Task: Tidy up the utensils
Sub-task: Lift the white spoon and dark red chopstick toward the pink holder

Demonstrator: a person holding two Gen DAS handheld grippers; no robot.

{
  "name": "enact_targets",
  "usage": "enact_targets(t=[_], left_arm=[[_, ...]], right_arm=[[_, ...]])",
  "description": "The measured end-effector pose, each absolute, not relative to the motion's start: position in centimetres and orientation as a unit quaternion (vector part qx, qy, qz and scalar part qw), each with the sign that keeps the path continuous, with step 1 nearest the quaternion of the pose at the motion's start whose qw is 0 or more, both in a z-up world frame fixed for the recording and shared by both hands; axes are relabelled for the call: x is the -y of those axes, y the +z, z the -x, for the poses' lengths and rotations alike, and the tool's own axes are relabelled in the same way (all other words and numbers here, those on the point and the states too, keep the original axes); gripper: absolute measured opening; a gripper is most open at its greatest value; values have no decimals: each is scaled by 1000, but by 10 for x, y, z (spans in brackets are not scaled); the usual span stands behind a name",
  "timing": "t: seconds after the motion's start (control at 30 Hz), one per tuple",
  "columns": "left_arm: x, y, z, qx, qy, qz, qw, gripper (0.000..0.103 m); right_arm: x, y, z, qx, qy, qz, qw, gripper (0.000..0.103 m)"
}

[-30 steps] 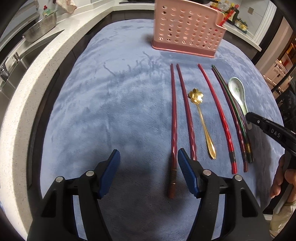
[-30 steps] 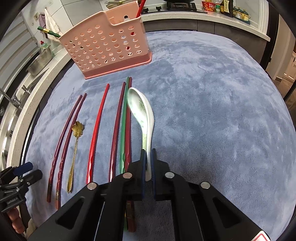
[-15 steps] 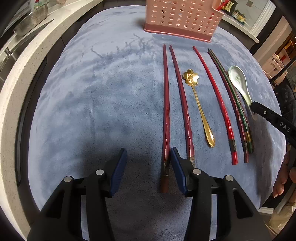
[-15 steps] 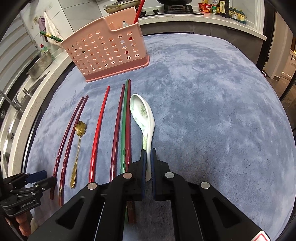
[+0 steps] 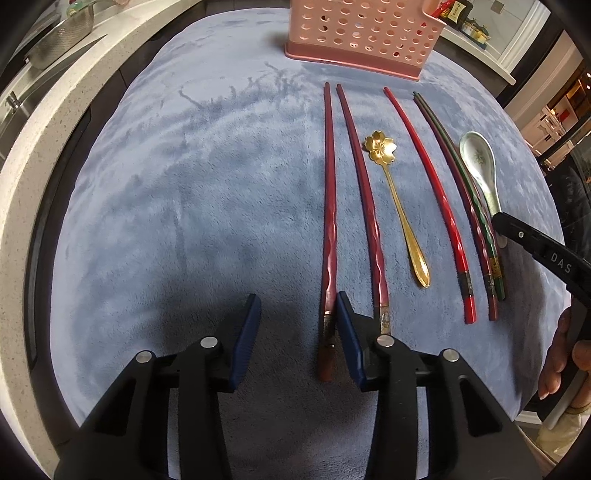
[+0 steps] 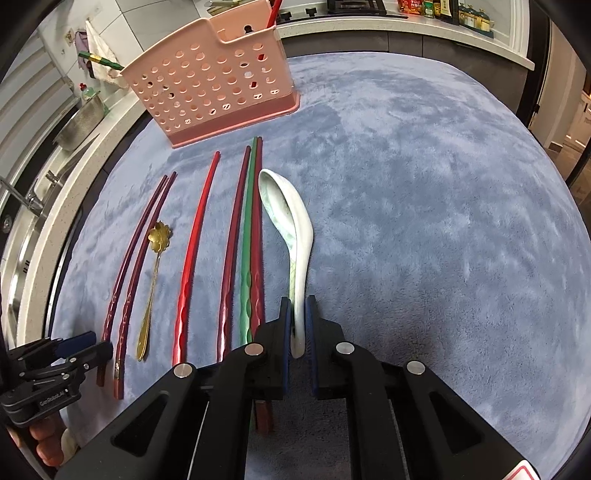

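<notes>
On the blue-cloth bench, the left gripper (image 5: 295,325) has its fingers spread around the butt of the leftmost dark-red chopstick (image 5: 328,221), the gold spoon (image 5: 395,199) lies further right, and the right gripper (image 6: 296,328) clamps the white ceramic spoon (image 6: 291,236) by its handle.

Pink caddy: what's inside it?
Pink caddy: one red stick pokes above the rim at the back compartment; red glimpses show through the holes. The rest of the interior is hidden by the walls.
</notes>
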State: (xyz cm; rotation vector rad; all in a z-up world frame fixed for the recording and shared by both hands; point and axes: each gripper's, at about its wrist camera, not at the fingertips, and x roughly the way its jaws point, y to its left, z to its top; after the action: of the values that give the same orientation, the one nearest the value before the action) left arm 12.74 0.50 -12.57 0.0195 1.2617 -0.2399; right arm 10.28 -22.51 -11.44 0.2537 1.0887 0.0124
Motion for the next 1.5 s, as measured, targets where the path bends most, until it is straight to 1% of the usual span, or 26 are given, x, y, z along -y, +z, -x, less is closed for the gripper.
enact_targets(t=[0.1, 0.27, 0.3, 0.37, 0.53, 0.83, 1.17, 1.5], left_arm=[[-4, -126, -127, -589, -112, -11, 800, 38], [-1, -127, -126, -589, -116, -11, 800, 30], [-1, -127, -126, -589, -117, -10, 799, 27], [-2, -125, -125, -590, -122, -6, 798, 9], [-8, -117, -123, -585, -131, 10, 800, 7], [-8, -71, -118, -526, -121, -10, 842, 7], [-20, 1, -137, -443, -110, -2, 890, 7], [-21, 84, -178, -351, -109, 2, 930, 7]], right_arm=[[224, -117, -102, -518, 6, -121, 847, 11], [222, -118, -102, -517, 3, -115, 848, 10], [222, -117, -101, -516, 2, -114, 849, 10], [221, -115, -99, -514, -1, -111, 851, 9], [221, -97, -91, -502, -5, -106, 858, 8], [232, -47, -82, -460, -15, -108, 881, 8], [234, -6, -89, -420, -13, -103, 902, 7], [238, 36, -123, -377, 2, -103, 920, 7]])
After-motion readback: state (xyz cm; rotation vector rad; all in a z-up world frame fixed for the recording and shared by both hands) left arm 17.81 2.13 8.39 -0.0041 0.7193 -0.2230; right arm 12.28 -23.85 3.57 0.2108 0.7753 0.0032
